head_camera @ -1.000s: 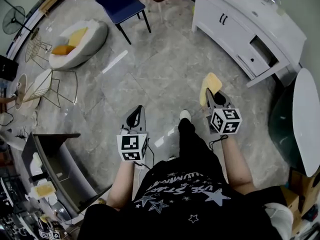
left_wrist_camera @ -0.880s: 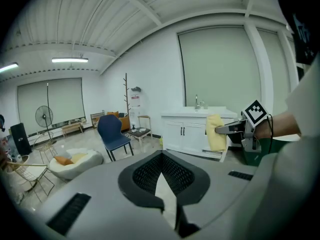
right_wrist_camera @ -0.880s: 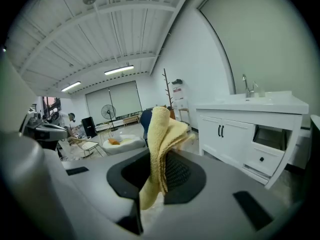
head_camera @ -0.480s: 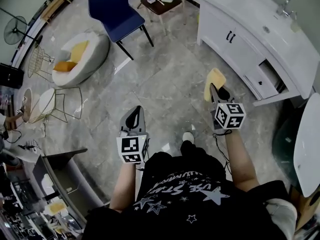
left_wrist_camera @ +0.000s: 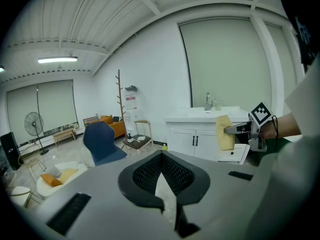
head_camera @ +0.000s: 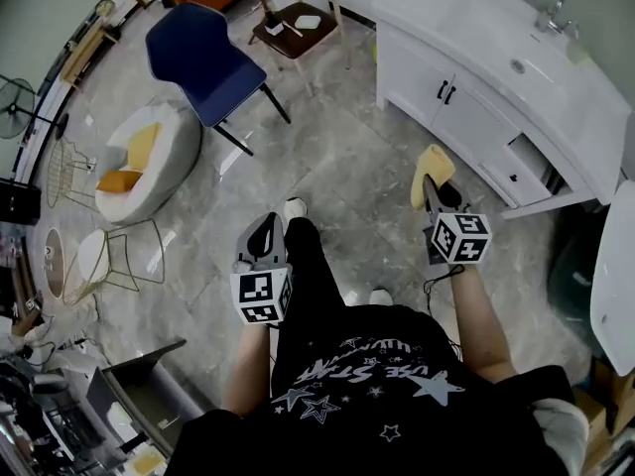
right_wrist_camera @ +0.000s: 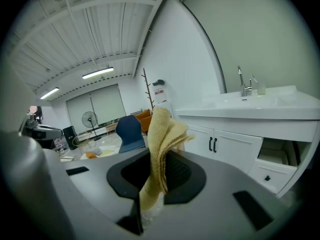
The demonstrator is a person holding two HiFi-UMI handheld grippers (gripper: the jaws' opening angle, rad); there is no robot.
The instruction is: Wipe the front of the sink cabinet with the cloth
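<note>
Cloth (head_camera: 434, 165): yellow, folded, soft. We hold it in our right claw (head_camera: 430, 184), whose jaws are closed on its lower part. The free end of the cloth stands up past the tips. It hangs in the air above the floor (head_camera: 337, 167), near the cabinet front but clear of it.

Sink cabinet (head_camera: 466, 117): white, at 1 o'clock from us in the head view. It has two doors with dark handles (head_camera: 444, 92). One drawer (head_camera: 524, 162) at the cabinet's right end stands pulled out. A tap (head_camera: 553, 13) sits on the worktop above.

Left claw (head_camera: 266, 234): at 11 o'clock from us, low over the floor. Its jaws are together at the tips and grip nothing; only the floor shows through the narrow wedge behind them.

Other items, all well apart from the cabinet:
- Blue chair (head_camera: 198, 58), at 11 o'clock.
- Wooden chair (head_camera: 298, 23), at 12 o'clock, with small objects on its seat that we cannot identify.
- Round white seat (head_camera: 149, 152), at 10 o'clock, carrying yellow cushions.
</note>
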